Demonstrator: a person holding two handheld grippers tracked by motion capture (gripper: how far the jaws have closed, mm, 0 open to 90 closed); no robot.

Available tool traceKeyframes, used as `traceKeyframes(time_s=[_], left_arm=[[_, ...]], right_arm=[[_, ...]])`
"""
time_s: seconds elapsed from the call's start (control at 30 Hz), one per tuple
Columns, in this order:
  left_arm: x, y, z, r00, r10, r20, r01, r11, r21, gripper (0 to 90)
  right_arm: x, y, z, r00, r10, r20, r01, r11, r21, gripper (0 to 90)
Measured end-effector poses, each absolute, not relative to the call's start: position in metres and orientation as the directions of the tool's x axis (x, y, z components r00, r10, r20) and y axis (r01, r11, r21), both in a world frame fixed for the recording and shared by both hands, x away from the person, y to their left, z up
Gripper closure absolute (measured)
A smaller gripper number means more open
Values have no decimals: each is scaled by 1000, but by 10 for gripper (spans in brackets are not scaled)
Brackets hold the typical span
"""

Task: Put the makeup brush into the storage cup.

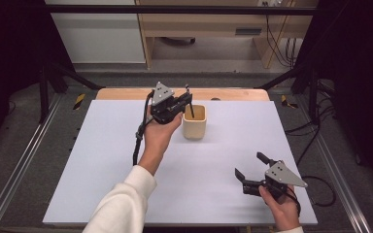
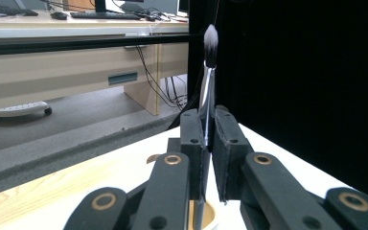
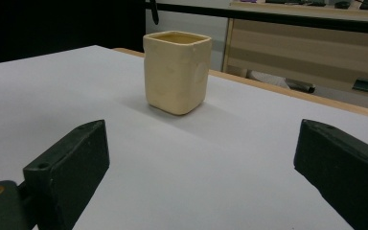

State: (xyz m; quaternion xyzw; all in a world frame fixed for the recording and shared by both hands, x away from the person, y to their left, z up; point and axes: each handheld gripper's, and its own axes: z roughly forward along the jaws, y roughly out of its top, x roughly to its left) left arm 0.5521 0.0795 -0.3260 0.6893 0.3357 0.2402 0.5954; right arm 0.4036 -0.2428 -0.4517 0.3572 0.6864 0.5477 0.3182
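Office desks and dark curtains sit behind the white bench (image 1: 126, 160). Left claw (image 2: 206, 143) is clamped on a makeup brush (image 2: 210, 43), bristles up, handle end dipping into the cream cup (image 1: 194, 121) right below it. Right claw (image 3: 196, 177) is wide open w/ nothing in it, cup well ahead of it. Looks like brush is going in or coming out; can't tell which. Release or lift remains.

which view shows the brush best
Left gripper view: the brush stands upright, clamped between the jaws, bristles up. The high view shows a thin dark handle over the cup. The right gripper view catches a dark tip.
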Motion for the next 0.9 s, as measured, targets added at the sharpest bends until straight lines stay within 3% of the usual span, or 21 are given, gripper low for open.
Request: traceKeyframes(time_s=[0.9], left_arm=[[560,74,-335,642,766,-40,159,-82,984,835]], right_arm=[[411,-242,-453,-555,831,-38,126,128,984,47]])
